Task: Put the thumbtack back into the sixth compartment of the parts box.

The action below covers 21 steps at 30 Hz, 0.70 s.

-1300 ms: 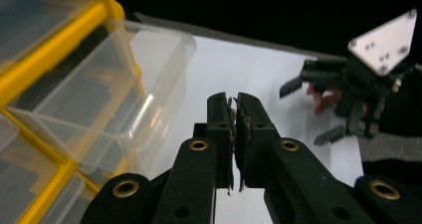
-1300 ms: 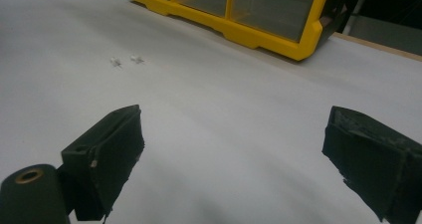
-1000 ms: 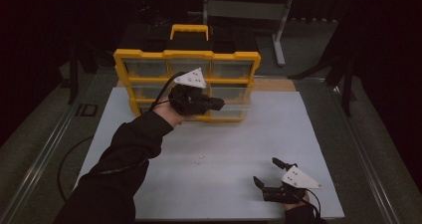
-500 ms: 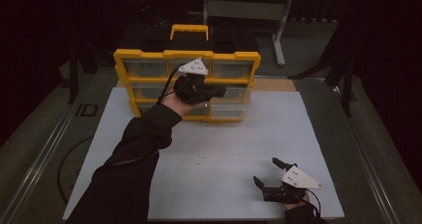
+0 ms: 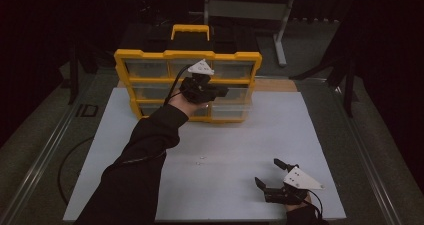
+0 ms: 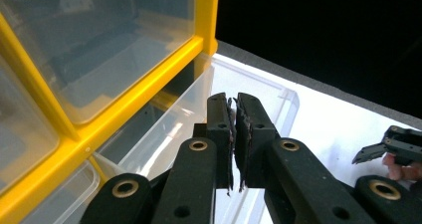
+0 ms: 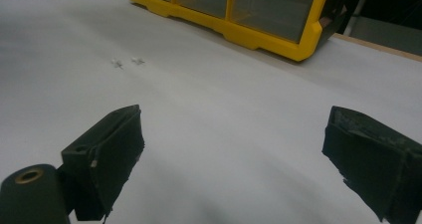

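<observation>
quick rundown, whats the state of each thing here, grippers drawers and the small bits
left gripper: shut, nothing between its jaws, over the pulled-out drawer
right gripper: open, empty, low over the mat
clear drawer: pulled out of the organizer
organizer: upright at the far edge of the mat, other drawers in
small white bits: loose on the mat, untouched

My left gripper (image 6: 234, 134) has black fingers with brass-coloured rivets. The organiser (image 5: 187, 82) has a bright yellow frame and clear, colourless drawers (image 6: 199, 129). In front of the organiser, the worktop (image 5: 240, 135) is plain white.
</observation>
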### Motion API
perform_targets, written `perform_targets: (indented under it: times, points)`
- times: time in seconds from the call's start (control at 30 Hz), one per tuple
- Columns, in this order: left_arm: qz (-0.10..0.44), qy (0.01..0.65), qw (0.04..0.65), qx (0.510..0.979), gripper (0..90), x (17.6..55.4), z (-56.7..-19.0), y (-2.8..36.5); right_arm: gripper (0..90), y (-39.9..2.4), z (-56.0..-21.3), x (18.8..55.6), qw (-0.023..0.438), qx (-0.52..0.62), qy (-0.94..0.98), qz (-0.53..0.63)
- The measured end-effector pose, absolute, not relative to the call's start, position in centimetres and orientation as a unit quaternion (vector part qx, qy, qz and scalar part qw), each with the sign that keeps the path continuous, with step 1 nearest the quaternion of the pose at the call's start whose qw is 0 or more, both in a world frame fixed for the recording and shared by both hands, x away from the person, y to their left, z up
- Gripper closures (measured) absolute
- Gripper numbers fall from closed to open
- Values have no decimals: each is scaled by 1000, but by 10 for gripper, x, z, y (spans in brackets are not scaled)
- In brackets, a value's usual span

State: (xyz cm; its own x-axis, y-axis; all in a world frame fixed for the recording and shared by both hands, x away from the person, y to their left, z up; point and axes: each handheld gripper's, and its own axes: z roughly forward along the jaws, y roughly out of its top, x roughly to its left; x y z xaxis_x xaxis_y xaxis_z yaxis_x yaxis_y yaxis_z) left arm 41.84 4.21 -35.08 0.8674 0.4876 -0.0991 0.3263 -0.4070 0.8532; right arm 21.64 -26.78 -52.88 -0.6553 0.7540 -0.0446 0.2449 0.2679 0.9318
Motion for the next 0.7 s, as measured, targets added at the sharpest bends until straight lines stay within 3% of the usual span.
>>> perform_targets:
  times: [0.5,0.7]
  points:
    - [75,259,450,851,851,425,-359,36,88,-268,-530,217,248,332,757,505]
    - [80,273,456,843,580,423,-356,39,88,-268,-530,217,249,334,756,505]
